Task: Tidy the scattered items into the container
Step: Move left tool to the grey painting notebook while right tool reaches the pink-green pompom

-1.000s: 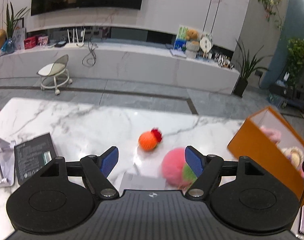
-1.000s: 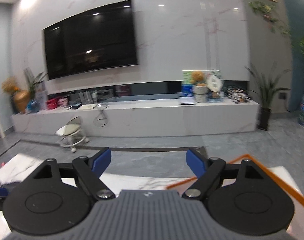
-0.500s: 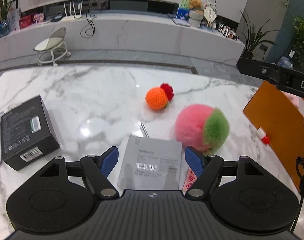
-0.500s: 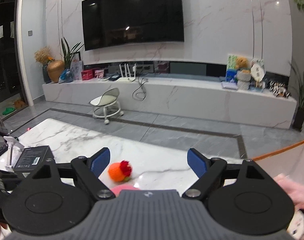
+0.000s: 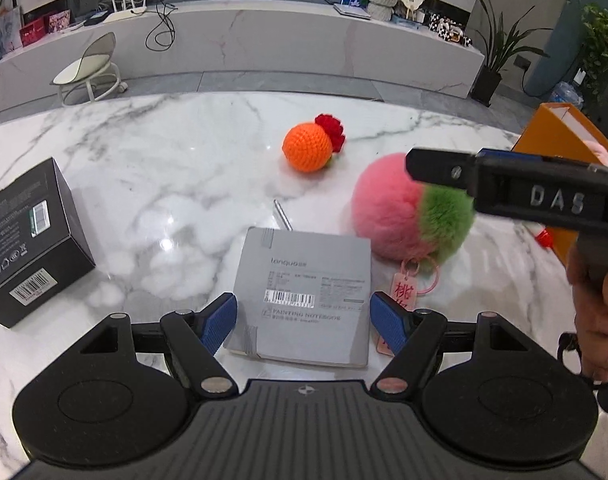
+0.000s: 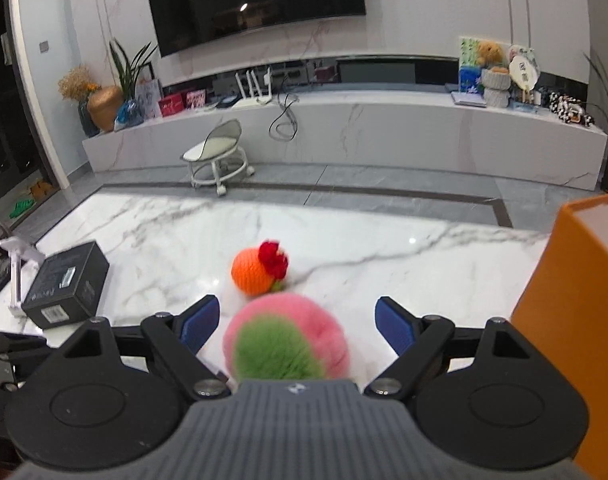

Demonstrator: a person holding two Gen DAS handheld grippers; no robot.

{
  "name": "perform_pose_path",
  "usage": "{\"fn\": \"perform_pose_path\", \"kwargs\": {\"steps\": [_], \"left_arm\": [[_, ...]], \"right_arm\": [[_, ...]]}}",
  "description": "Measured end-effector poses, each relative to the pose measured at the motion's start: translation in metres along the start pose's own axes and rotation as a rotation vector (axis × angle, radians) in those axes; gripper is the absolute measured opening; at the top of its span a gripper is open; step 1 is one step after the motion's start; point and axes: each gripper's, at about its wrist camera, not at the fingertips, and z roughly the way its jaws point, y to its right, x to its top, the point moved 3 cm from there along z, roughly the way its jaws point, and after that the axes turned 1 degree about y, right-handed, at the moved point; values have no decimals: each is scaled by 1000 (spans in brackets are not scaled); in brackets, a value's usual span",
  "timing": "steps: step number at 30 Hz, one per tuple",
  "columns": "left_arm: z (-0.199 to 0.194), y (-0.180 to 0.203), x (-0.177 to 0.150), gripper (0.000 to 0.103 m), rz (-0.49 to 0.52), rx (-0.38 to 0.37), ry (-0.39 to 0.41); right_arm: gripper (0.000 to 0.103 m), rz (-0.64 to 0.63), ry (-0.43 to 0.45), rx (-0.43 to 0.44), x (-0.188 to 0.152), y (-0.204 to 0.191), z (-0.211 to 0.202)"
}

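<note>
The left gripper [image 5: 303, 319] hung over the near edge of the white marble table [image 5: 175, 168], pointed steeply down. Its blue fingers [image 5: 219, 322] stood wide apart, one on either side of a grey painting notebook [image 5: 304, 288] that lay flat beneath them; neither pad touched the cover, and the jaws had just been opening a little further.

The right gripper [image 6: 297, 322] was lower on the right side of the table, its fingers [image 6: 396, 330] likewise spread wide. A pink and green plush peach [image 6: 285, 346] sat on the marble between and just below those fingers, apart from both pads. A pink tag on a loop [image 5: 408, 284] lay beside the peach, just right of the notebook.

Behind the peach, near it, rested an orange crocheted ball with a red top [image 5: 310, 148]. A thin metal pin [image 5: 283, 215] lay just beyond the notebook's far edge. A black carton [image 5: 27, 240] stood well to the left. The orange container [image 6: 576, 320] stood at the right edge, with something pink partly visible inside it.
</note>
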Motion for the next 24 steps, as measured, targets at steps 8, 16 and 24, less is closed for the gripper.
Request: {"fn": "perform_pose_path", "kwargs": {"steps": [8,16,24], "left_arm": [[7,1,0,97,21,2,2],[16,3,-6,97,78,21,1],[18,6,-6,97,105,38,-2]], "right_arm": [[86,-21,-44,-31,-13,-4,18],[85,27,-73,-37,-21,6,32],[65,-10,-100,-29,-29,-1,43]]}}
